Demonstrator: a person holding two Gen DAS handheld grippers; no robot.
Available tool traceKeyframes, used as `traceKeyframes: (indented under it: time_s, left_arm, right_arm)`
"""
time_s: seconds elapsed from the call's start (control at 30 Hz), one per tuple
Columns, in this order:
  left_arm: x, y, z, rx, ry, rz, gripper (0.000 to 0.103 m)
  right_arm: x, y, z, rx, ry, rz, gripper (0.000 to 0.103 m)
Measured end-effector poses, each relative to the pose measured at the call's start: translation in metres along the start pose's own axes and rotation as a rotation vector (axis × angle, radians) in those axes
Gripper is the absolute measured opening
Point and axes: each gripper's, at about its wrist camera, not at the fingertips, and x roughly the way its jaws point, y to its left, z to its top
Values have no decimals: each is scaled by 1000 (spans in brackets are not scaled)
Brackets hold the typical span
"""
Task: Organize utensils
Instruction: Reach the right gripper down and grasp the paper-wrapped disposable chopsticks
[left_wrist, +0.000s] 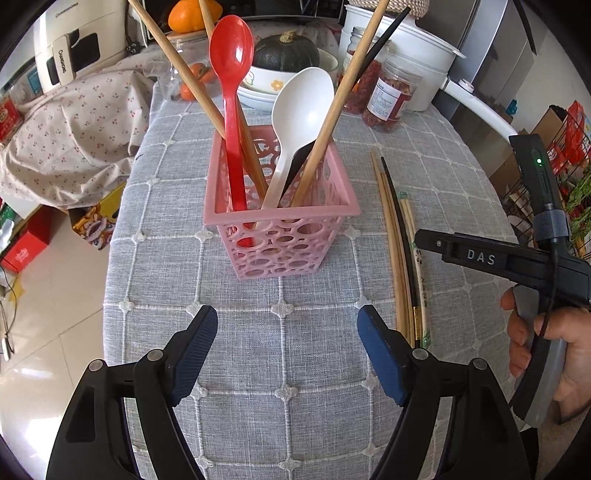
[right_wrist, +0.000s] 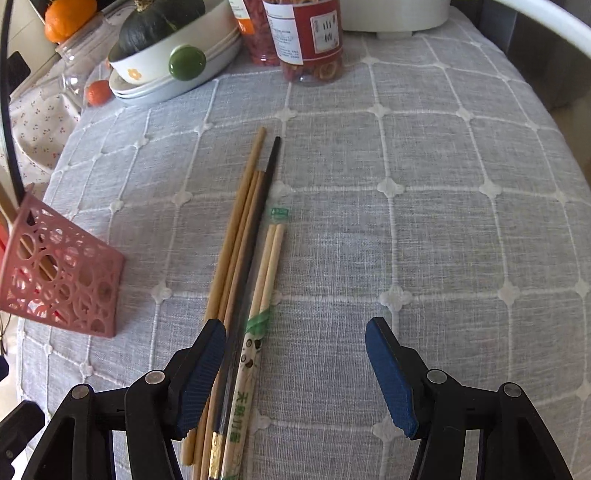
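Note:
A pink perforated basket stands on the grey checked tablecloth and holds a red spoon, a white spoon, wooden chopsticks and a black chopstick. My left gripper is open and empty, in front of the basket. To the basket's right lie several loose chopsticks: wooden ones, a black one and a wrapped pale pair. My right gripper is open above their near ends, its left finger over the wooden ones. The basket's corner shows at left in the right wrist view.
At the table's back stand a bowl with a dark green squash, stacked plates, jars of dried red food, a white pot and oranges. A flowered cloth lies at left. The floor drops off at the left edge.

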Motion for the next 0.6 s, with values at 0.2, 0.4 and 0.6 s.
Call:
traceKeyframes:
  time_s: [0.2, 0.4, 0.6]
  left_arm:
    - [2, -3, 0, 15, 7, -8, 80]
    - [3, -6, -2, 29, 12, -6, 80]
    - [-1, -14, -5, 49, 6, -17, 80]
  right_arm:
    - [9, 5, 6, -30, 10, -51, 58]
    - [11, 7, 4, -92, 25, -128, 45]
    - [7, -1, 0, -97, 50, -149, 4]
